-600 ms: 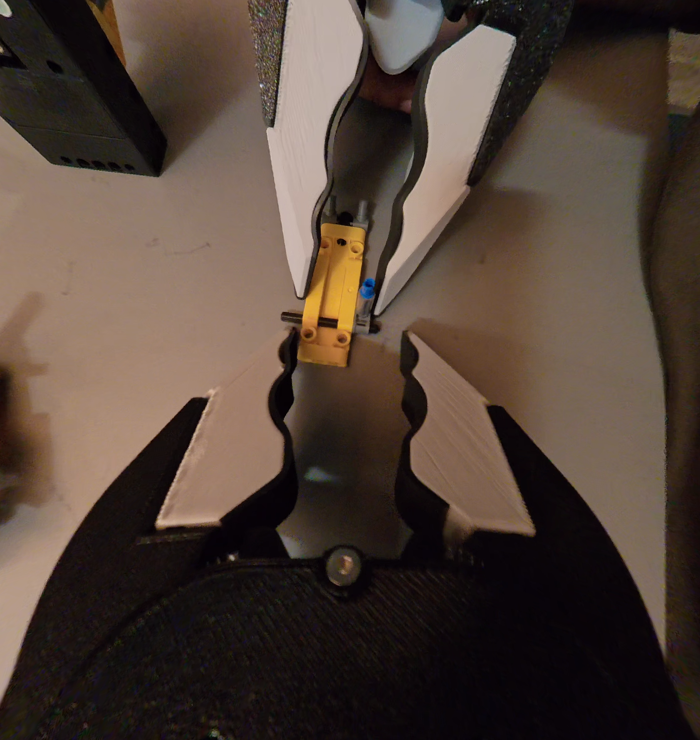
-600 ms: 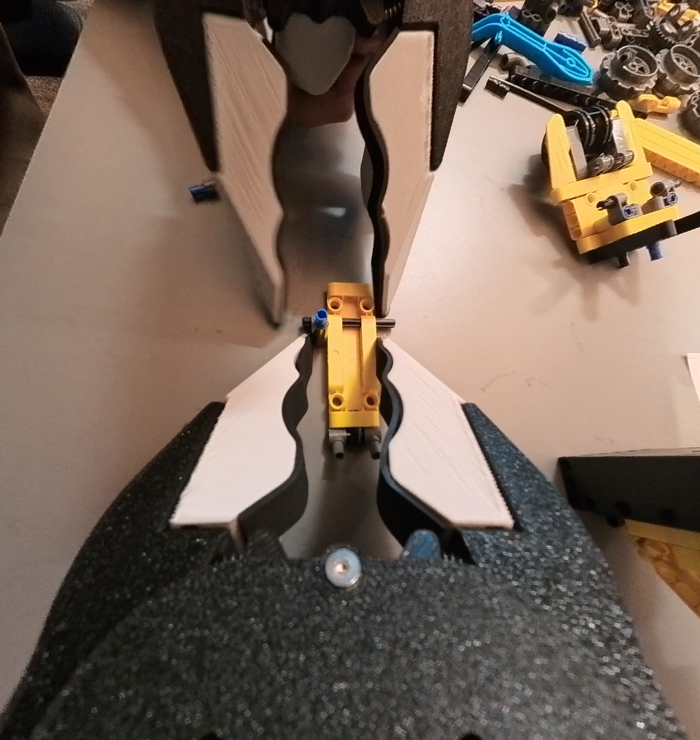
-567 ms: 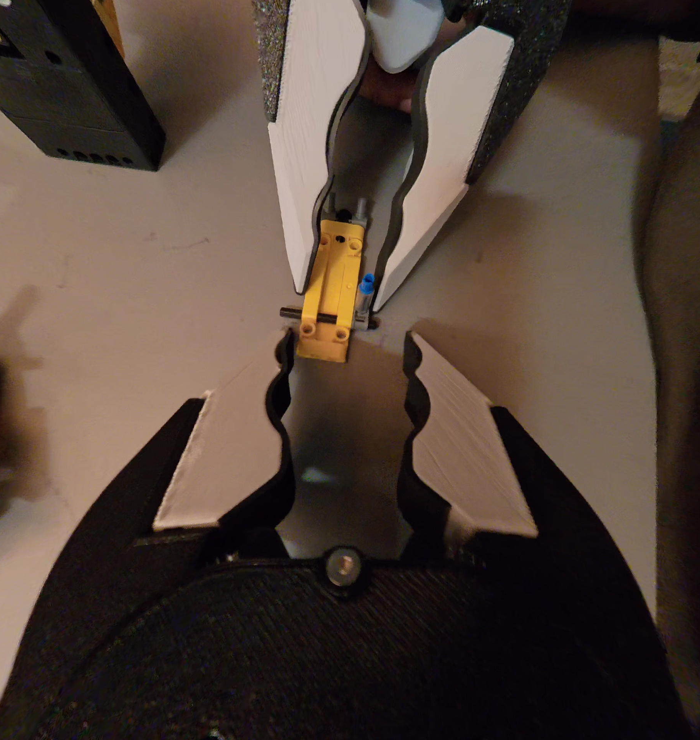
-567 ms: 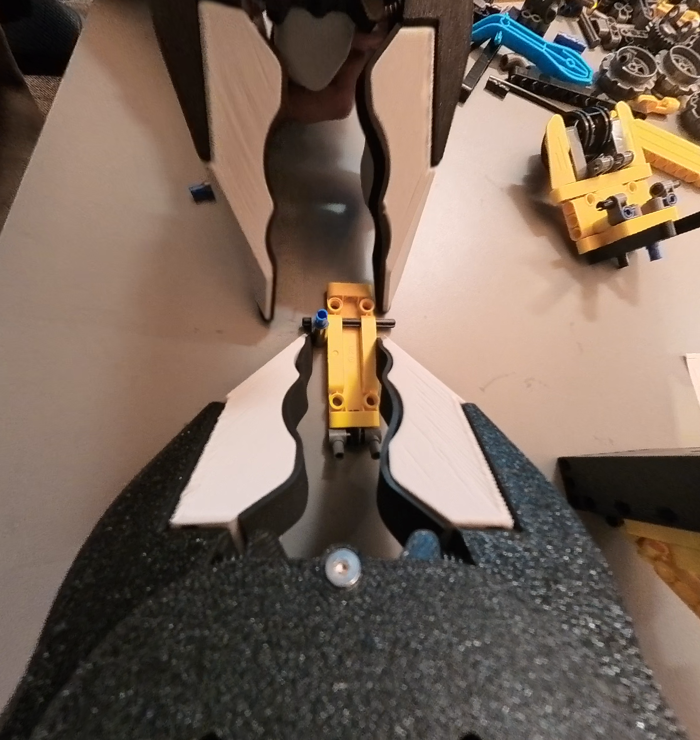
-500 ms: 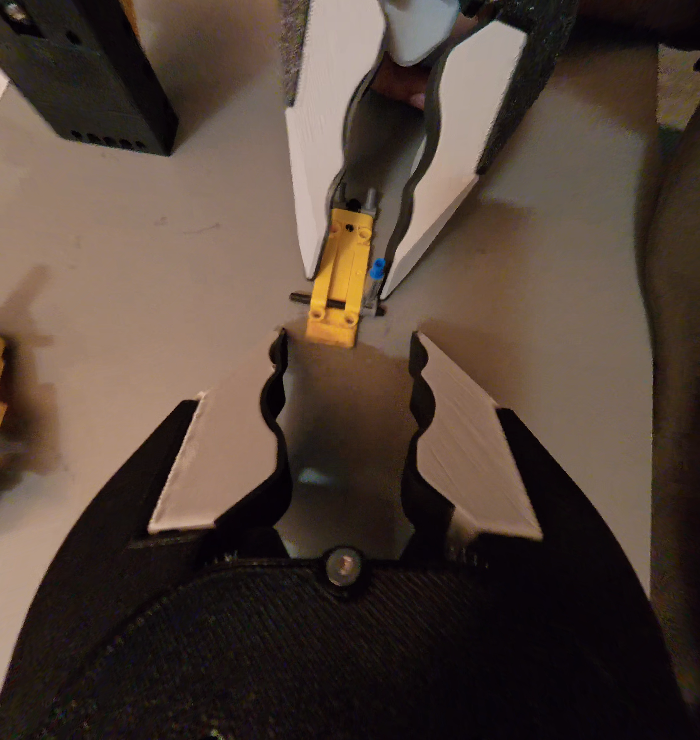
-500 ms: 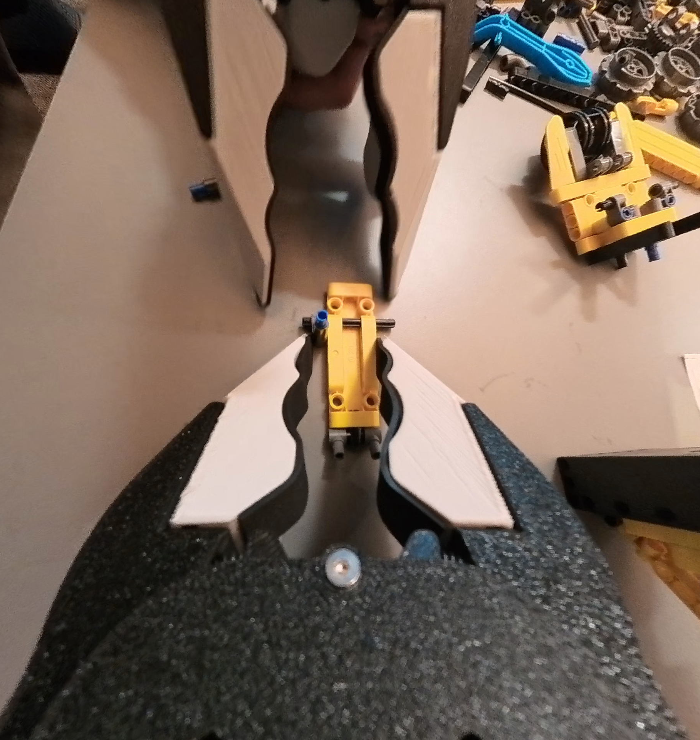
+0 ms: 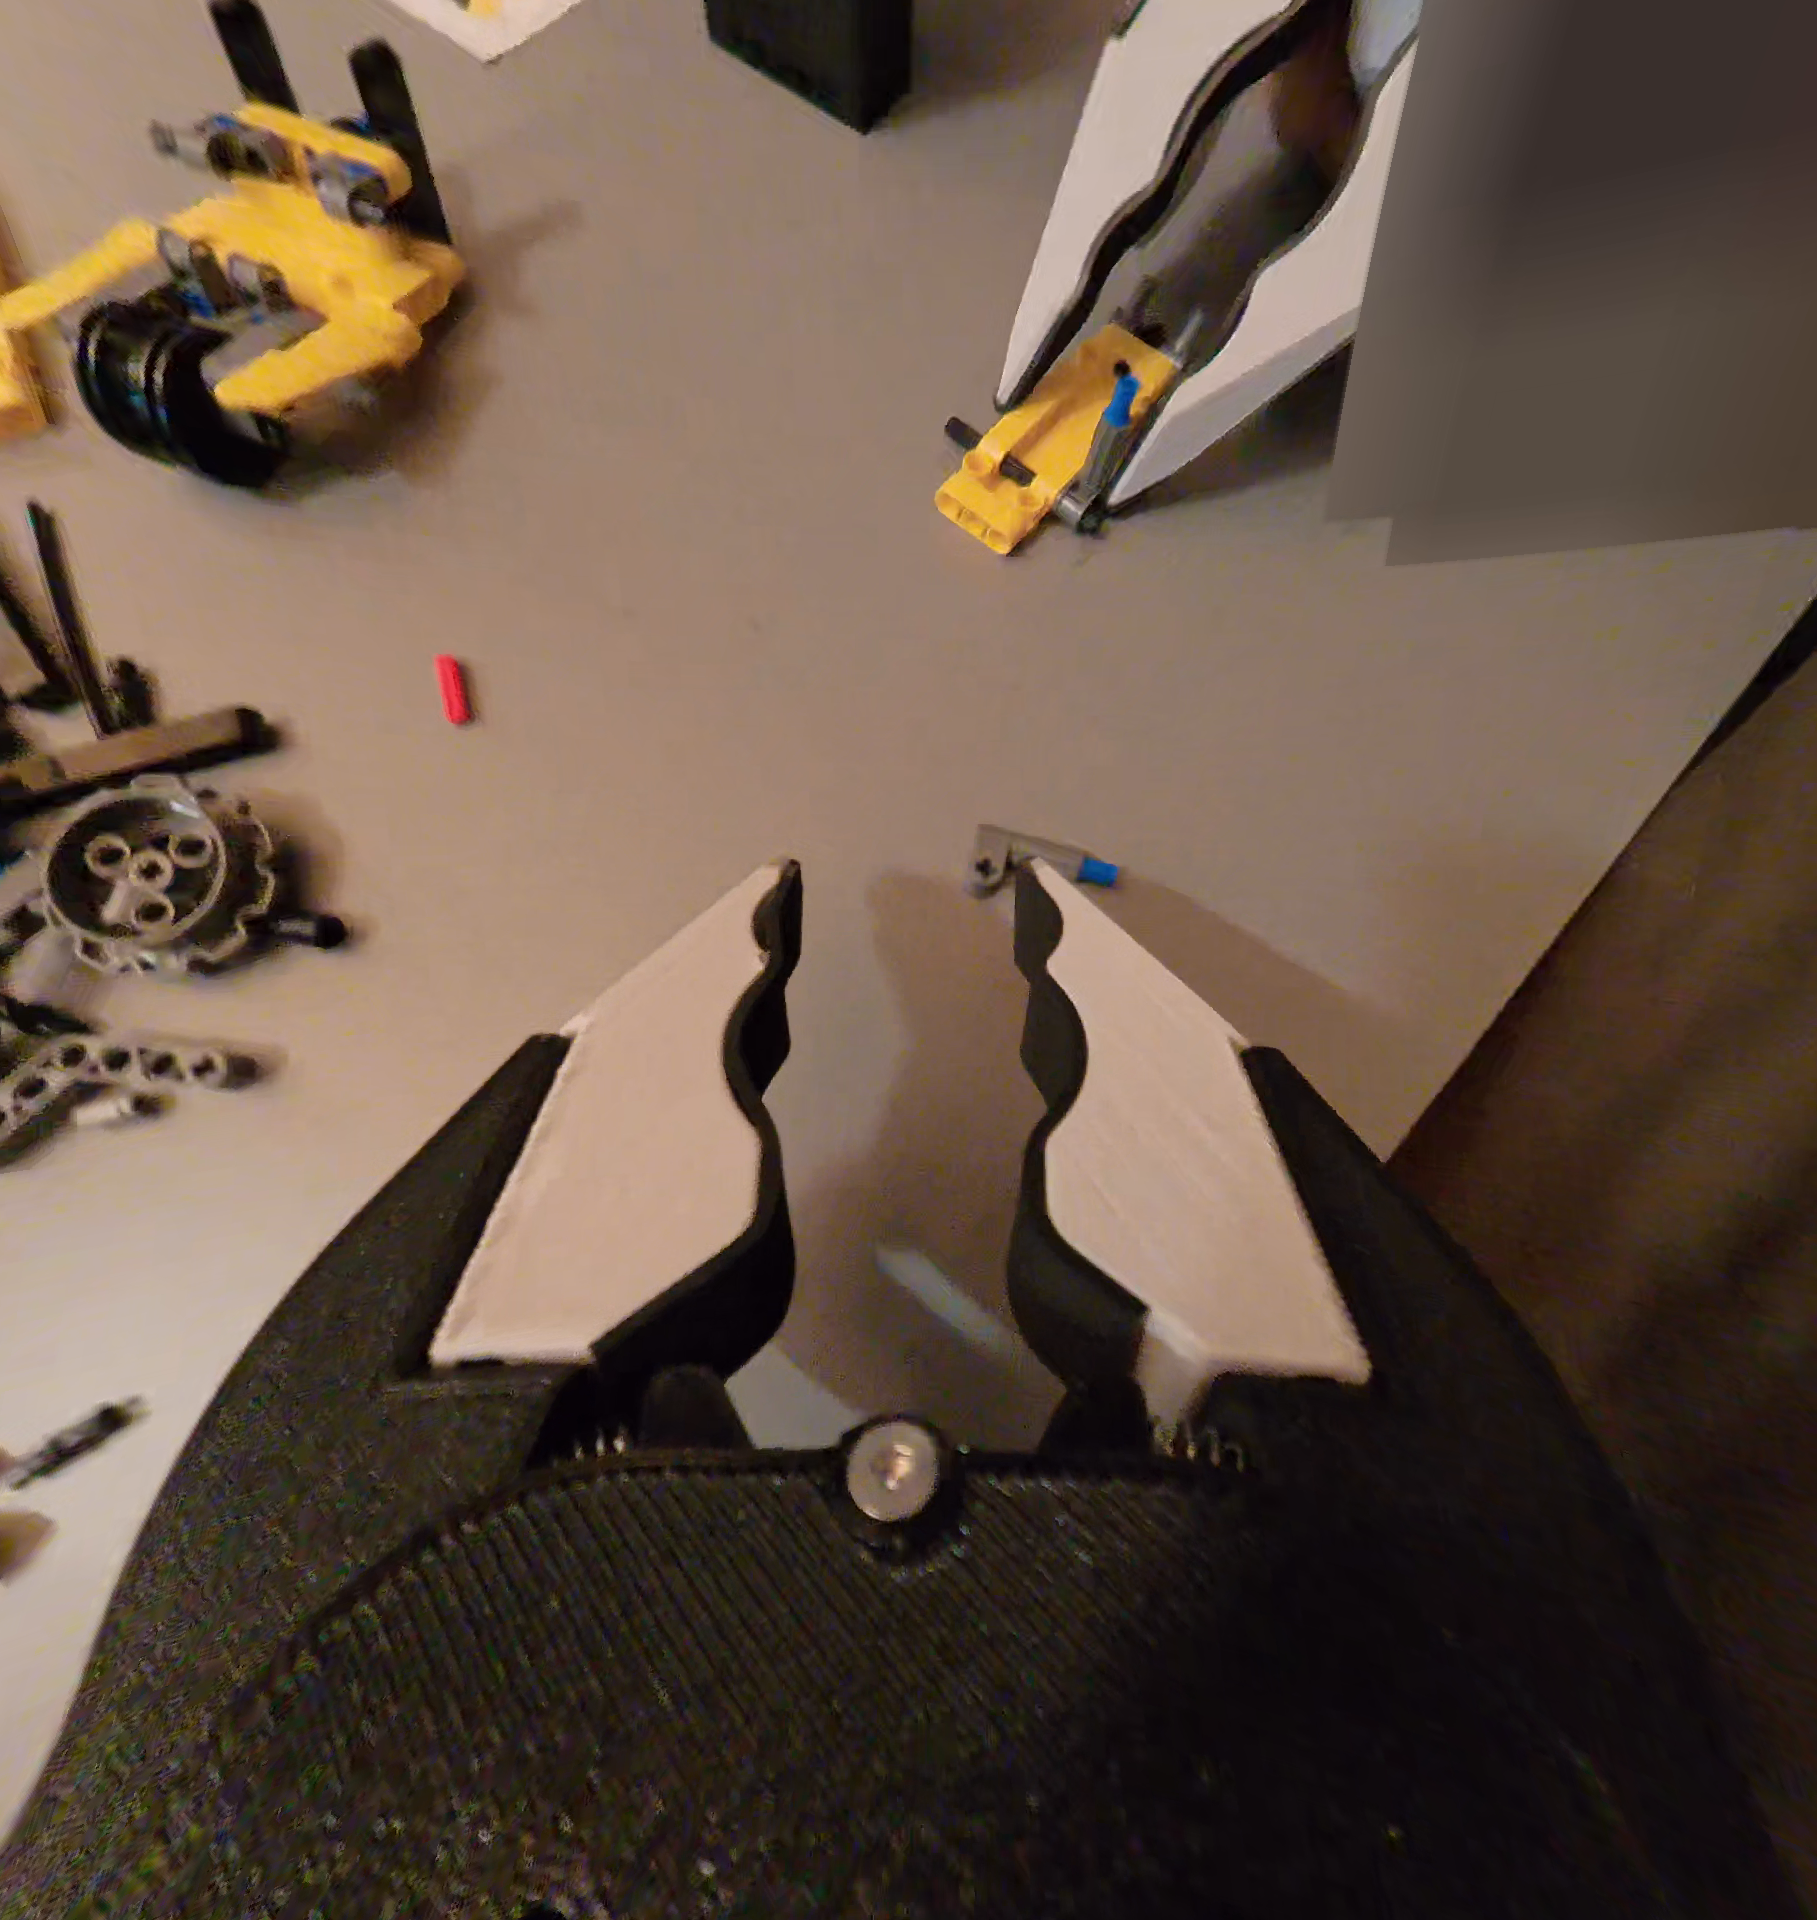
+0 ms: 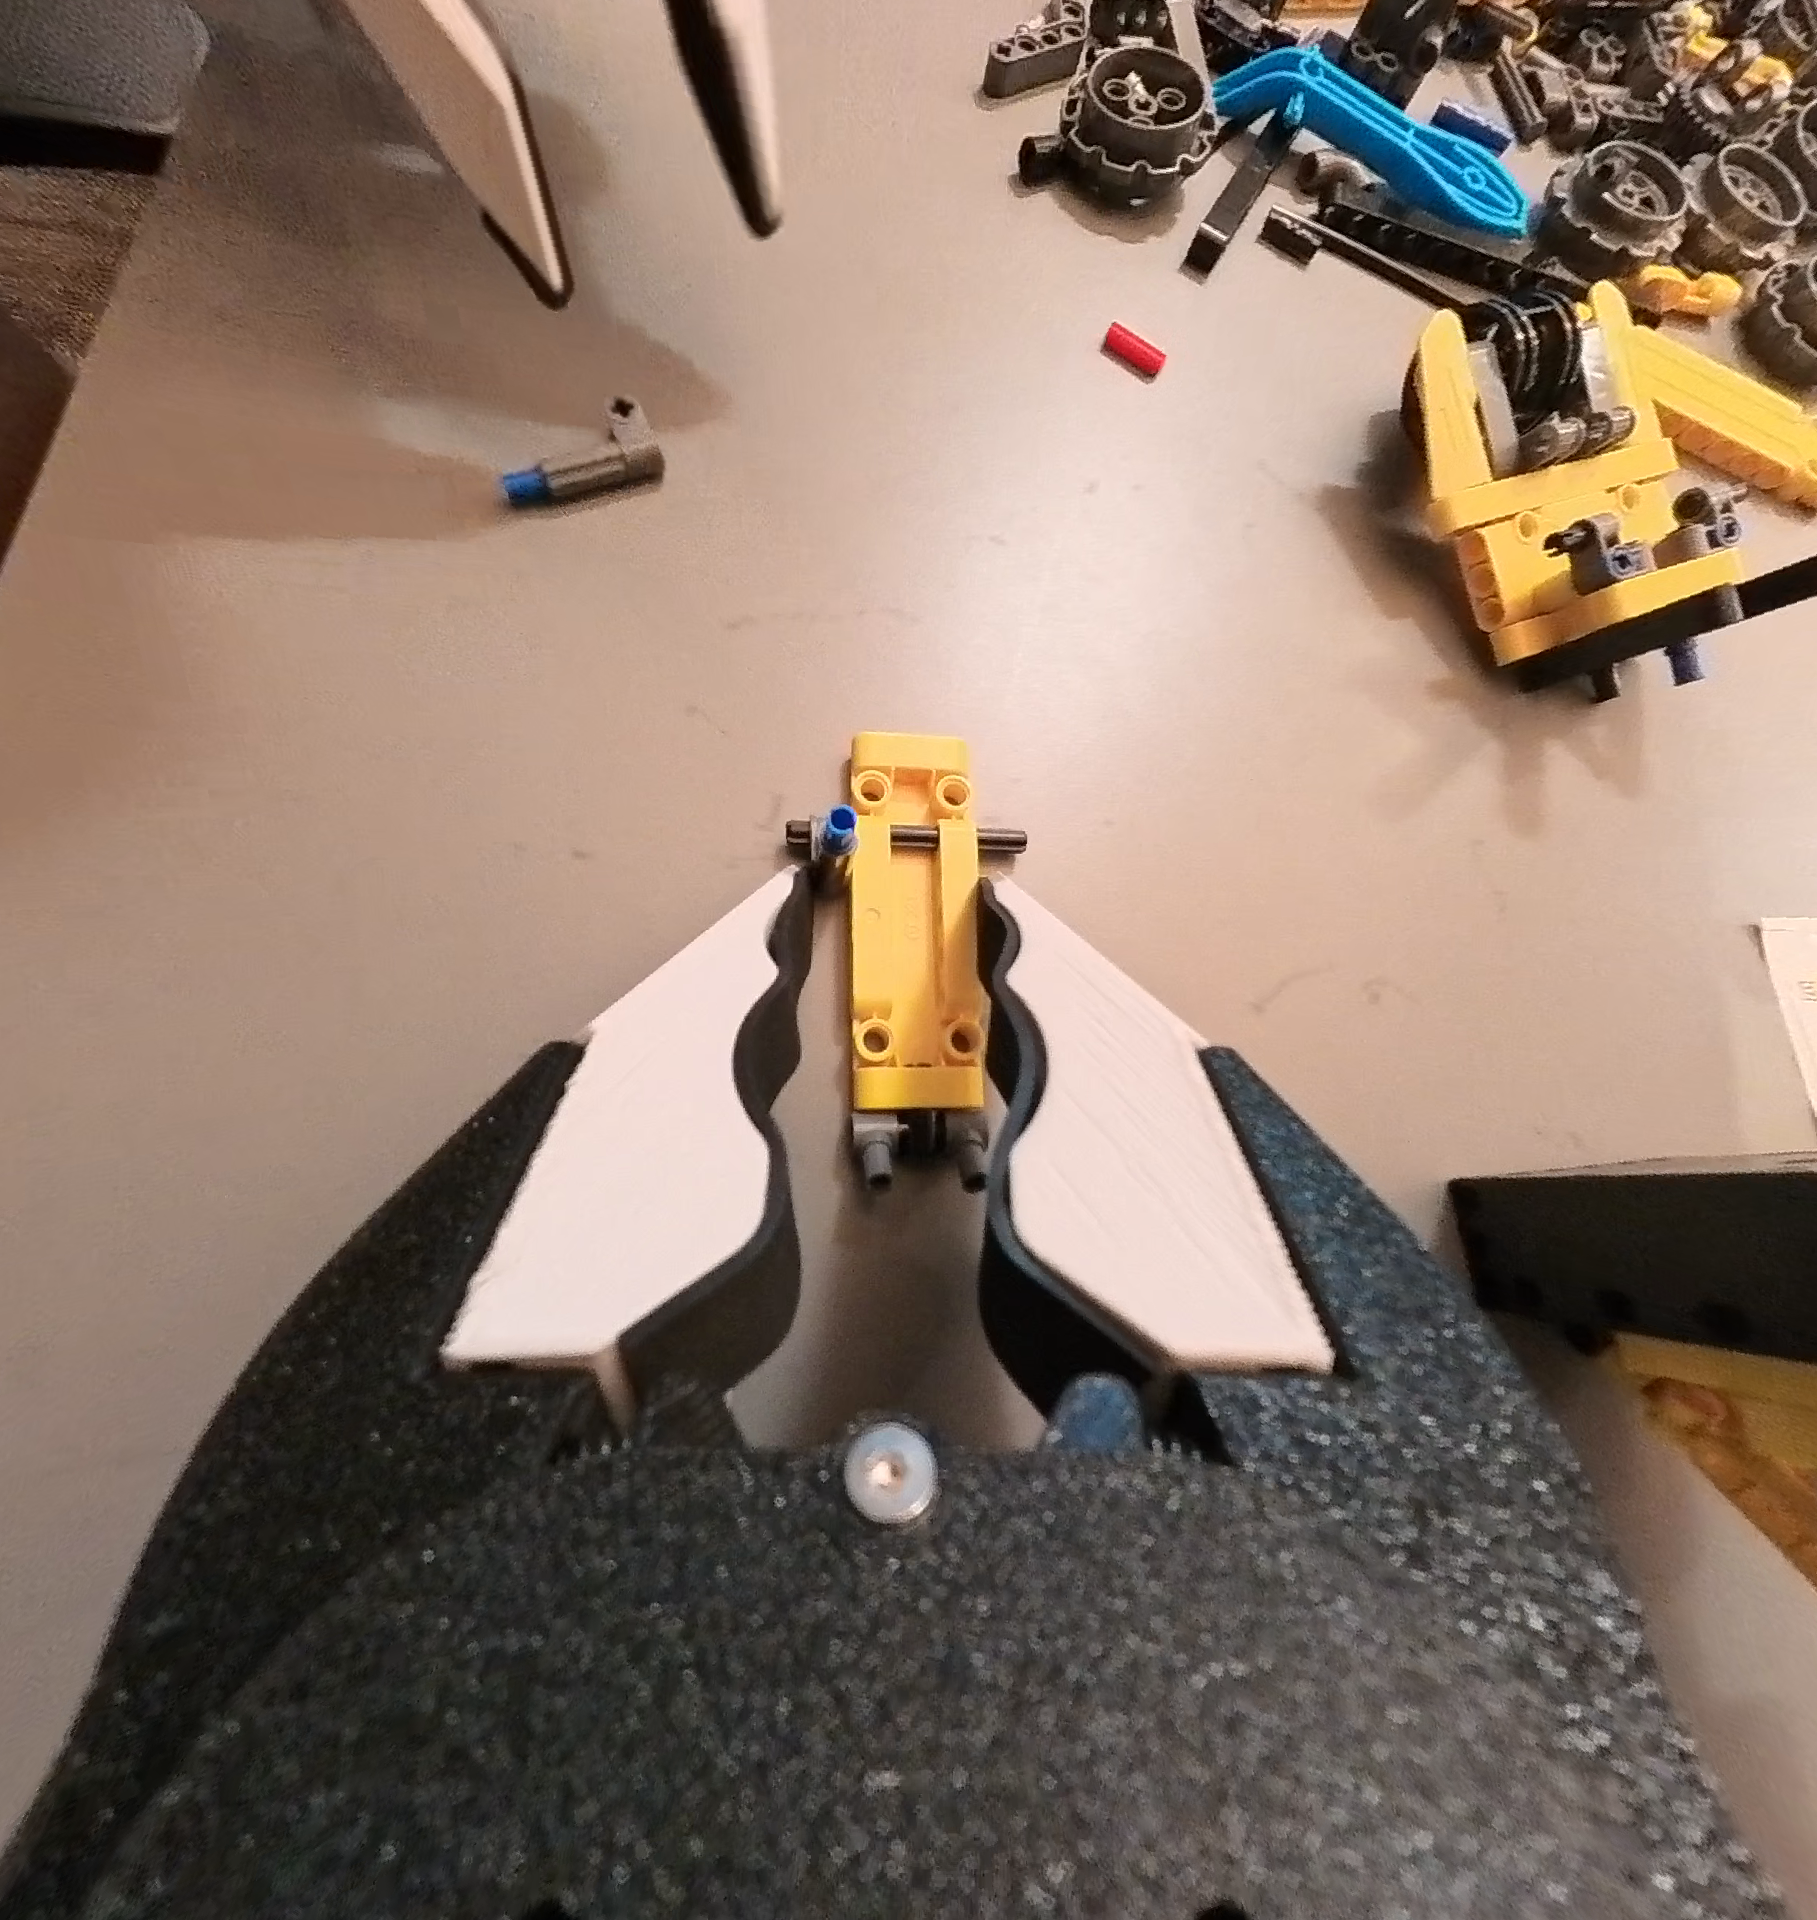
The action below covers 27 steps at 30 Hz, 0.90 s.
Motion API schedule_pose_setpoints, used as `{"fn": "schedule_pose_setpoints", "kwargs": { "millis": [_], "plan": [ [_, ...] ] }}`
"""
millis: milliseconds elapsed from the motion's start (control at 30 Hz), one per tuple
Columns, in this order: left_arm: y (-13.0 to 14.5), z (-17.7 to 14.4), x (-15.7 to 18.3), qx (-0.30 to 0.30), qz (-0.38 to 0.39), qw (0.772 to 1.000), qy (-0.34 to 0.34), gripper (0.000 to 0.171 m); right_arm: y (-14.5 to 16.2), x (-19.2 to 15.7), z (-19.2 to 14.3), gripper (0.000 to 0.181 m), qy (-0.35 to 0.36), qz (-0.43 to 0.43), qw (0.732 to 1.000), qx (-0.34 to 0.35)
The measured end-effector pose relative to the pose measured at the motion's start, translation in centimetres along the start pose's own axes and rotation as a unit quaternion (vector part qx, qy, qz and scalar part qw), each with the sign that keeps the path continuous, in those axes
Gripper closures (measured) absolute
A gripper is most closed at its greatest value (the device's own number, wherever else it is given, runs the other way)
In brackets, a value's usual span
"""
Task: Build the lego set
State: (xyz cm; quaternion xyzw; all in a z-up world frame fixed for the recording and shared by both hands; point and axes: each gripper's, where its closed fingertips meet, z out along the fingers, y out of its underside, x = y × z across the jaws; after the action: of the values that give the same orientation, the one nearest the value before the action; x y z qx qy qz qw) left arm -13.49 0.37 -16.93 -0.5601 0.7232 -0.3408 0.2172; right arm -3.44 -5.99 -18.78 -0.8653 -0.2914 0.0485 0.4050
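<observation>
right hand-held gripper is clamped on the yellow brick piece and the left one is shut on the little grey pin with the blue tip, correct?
Not quite. The left hand-held gripper is open and empty; the left wrist view shows the grey pin lying beside its fingertip. The right hand-held gripper does clamp the yellow brick piece.

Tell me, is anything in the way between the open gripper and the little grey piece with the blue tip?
No, nothing visible. The grey connector with the blue pin lies alone on the bare table, just beyond the open left gripper. The red pin lies well aside, and the right gripper holds the yellow panel assembly elsewhere.
</observation>
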Motion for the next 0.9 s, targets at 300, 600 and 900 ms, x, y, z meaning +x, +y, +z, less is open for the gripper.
{"fn": "schedule_pose_setpoints", "kwargs": {
  "millis": [300, 600, 900],
  "plan": [
    [0.8, 0.8, 2.4, 0.021, -0.033, 0.999, 0.001, 0.131, 0.1, -0.2, -0.2, 0.150, 0.021, 0.000, 1.000, -0.003],
    [1.0, 0.1, 2.0, 0.048, -0.080, 0.996, 0.002, 0.132, -0.1, 0.0, -0.3, 0.149, 0.059, -0.036, 0.998, 0.000],
    [1.2, 0.4, 1.7, 0.064, -0.110, 0.991, 0.037, 0.133, -0.1, 0.4, -0.5, 0.131, 0.055, -0.013, 0.998, 0.004]
  ]
}}
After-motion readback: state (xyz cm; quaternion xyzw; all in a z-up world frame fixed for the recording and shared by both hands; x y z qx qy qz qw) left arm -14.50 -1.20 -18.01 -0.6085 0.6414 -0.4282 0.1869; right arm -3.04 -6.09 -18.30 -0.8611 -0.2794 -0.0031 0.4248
